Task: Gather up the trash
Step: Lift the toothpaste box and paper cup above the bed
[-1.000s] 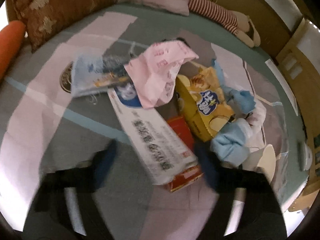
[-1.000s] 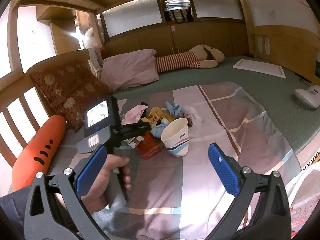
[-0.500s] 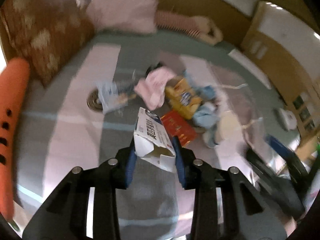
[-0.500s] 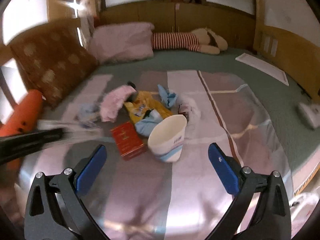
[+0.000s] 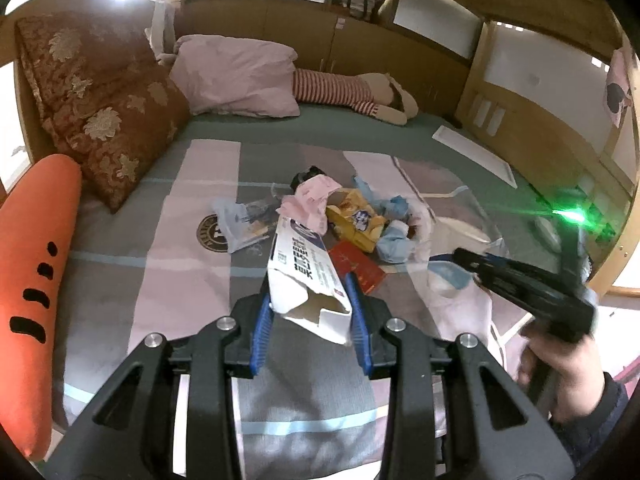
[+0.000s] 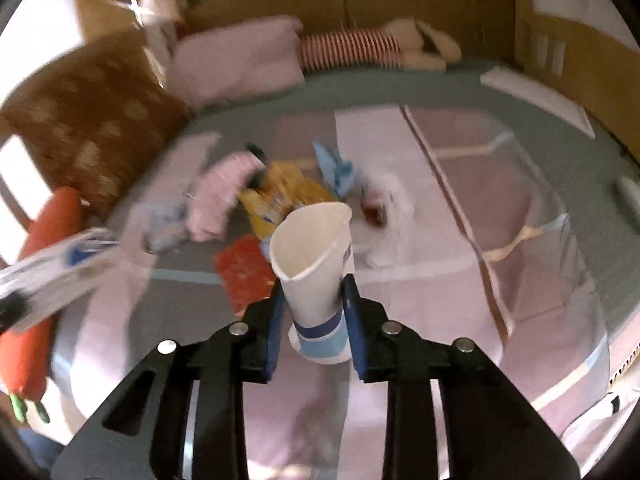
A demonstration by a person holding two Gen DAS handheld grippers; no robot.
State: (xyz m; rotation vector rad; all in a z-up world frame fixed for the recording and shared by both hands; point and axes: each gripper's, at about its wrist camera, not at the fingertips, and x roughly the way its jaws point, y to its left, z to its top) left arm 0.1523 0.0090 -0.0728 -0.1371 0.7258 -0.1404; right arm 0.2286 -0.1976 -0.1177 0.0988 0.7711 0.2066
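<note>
My left gripper (image 5: 309, 312) is shut on a long white toothpaste box (image 5: 304, 268) and holds it above the bed. My right gripper (image 6: 313, 312) is shut on a squashed white paper cup (image 6: 314, 256) with blue bands, lifted off the bed. The trash pile lies ahead: a pink wrapper (image 5: 312, 200), a yellow snack bag (image 5: 356, 220), a red packet (image 5: 356, 266), blue crumpled paper (image 5: 394, 236) and a pale blue plastic packet (image 5: 236, 224). In the right wrist view the toothpaste box (image 6: 52, 268) shows blurred at the left.
The bed has a striped pink and grey cover (image 5: 192, 280). An orange carrot cushion (image 5: 36, 272) lies at the left edge, a brown floral pillow (image 5: 100, 92) and a pink pillow (image 5: 236, 76) at the back, and a striped plush toy (image 5: 352, 96) behind. Wooden bed rails stand right.
My left gripper closed on the toothpaste box and lifted it off the pile. My right gripper moved in, closed on the paper cup and raised it.
</note>
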